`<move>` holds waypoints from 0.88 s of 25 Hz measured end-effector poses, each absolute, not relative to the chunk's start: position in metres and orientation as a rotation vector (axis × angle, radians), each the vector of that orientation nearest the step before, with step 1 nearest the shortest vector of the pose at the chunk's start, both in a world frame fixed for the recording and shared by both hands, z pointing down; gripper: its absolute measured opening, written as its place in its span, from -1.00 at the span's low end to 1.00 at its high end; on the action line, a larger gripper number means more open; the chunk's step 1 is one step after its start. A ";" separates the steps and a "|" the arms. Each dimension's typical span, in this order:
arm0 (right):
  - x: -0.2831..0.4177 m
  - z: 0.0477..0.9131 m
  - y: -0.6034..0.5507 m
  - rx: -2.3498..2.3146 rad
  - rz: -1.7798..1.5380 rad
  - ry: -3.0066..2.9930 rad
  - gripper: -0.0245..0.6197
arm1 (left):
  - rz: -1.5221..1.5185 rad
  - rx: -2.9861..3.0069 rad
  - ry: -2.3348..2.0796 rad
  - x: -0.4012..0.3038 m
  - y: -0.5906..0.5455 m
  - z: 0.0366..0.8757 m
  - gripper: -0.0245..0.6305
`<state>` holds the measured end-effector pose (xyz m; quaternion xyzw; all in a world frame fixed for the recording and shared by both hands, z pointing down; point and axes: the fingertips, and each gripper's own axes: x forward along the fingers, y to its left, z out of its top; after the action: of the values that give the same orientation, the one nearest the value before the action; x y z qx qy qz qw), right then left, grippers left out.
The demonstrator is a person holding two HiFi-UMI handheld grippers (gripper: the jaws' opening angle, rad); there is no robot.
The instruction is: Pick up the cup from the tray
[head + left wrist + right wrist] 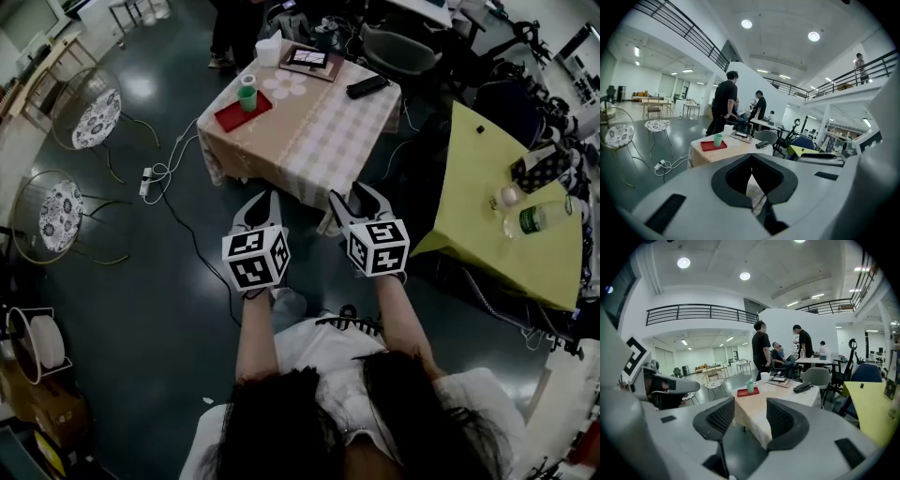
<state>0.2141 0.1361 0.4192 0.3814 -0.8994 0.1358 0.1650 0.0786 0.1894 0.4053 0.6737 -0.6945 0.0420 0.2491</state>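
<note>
A green cup (247, 97) stands upright on a red tray (232, 119) at the far left corner of a table with a checked cloth (328, 131). Both grippers hang in the air well short of the table's near edge. My left gripper (262, 201) is shut with nothing in it; in its own view the tips meet (751, 157), with the cup (717, 139) and tray (708, 146) far ahead. My right gripper (357, 199) is open and empty (750, 416), and it sees the cup (750, 386) on the tray (743, 393) ahead.
The table also holds a white cup (268, 52), a flat book or tablet (309, 59) and a black case (367, 86). A yellow-green table (487, 178) with bottles (539, 217) stands right. Two wire chairs (89, 117) and a floor cable (147, 180) lie left. People (761, 350) stand behind the table.
</note>
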 end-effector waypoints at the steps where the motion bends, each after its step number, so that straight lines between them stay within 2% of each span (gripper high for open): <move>1: 0.207 0.416 0.132 1.084 0.378 -2.570 -0.29 | 0.122 1.835 -1.884 0.073 0.184 0.405 -0.90; 6: 0.178 0.400 0.109 1.106 0.347 -2.593 -0.19 | 0.109 1.942 -1.865 0.056 0.154 0.384 -0.90; 22: 0.102 0.413 0.080 1.097 0.365 -2.572 -0.12 | 0.095 1.890 -1.904 -0.032 0.136 0.393 -0.90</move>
<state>0.1020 0.0797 0.4133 0.3841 -0.9003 0.1277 0.1601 -0.0315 0.1355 0.3932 0.6857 -0.6908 0.0344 0.2268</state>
